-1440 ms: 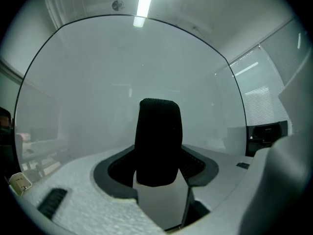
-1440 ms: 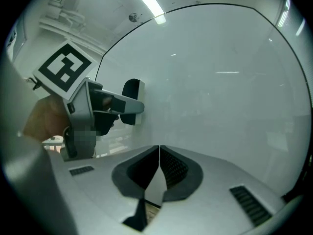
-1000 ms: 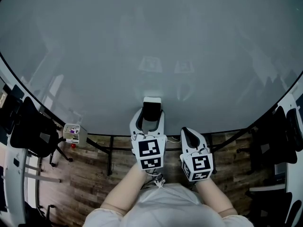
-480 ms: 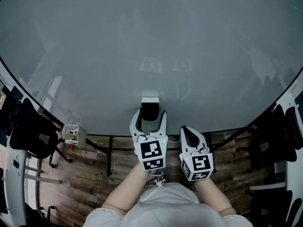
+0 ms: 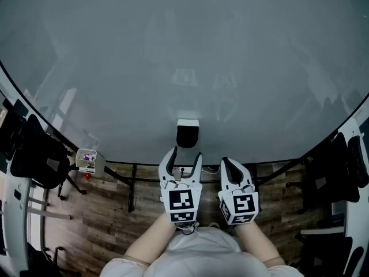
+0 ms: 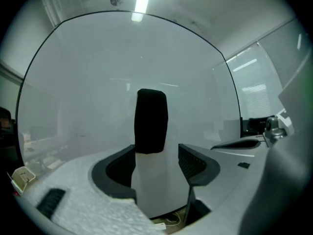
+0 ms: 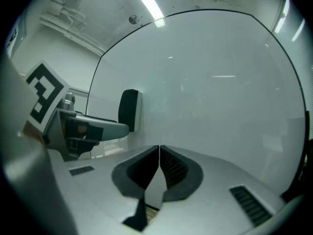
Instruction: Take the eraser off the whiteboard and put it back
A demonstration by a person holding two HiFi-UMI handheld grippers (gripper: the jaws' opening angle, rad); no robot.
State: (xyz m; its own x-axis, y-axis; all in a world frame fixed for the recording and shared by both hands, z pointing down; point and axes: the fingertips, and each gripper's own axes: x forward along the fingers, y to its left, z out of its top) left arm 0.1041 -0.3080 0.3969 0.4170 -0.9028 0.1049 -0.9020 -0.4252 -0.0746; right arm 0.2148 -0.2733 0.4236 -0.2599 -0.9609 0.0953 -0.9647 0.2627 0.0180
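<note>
Left hand-held gripper points level at the whiteboard, its jaws wide apart though easing inward, with neither pad pressing on anything. The eraser clings upright to the whiteboard just beyond the jaw tips, low on the surface and near its bottom edge, dark part up and pale body below. It hangs there with nothing under it, so it is probably magnetic, which would explain why it needs no grip to hold its place. In the left gripper view its pale lower body lines up with the gap between the jaws, clear of both pads. From the head view it seems to sit just ahead of the tips rather than between them, but the wide lens makes that hard to settle. Facing it square on keeps the jaws on either side of its narrow width, the natural way to pinch it. Right hand-held gripper hovers just to the right, jaws closed together on nothing, kept near the body and out of the way since one gripper is enough for this job. With the eraser seated on the whiteboard and ungripped, the put-back looks done.
</note>
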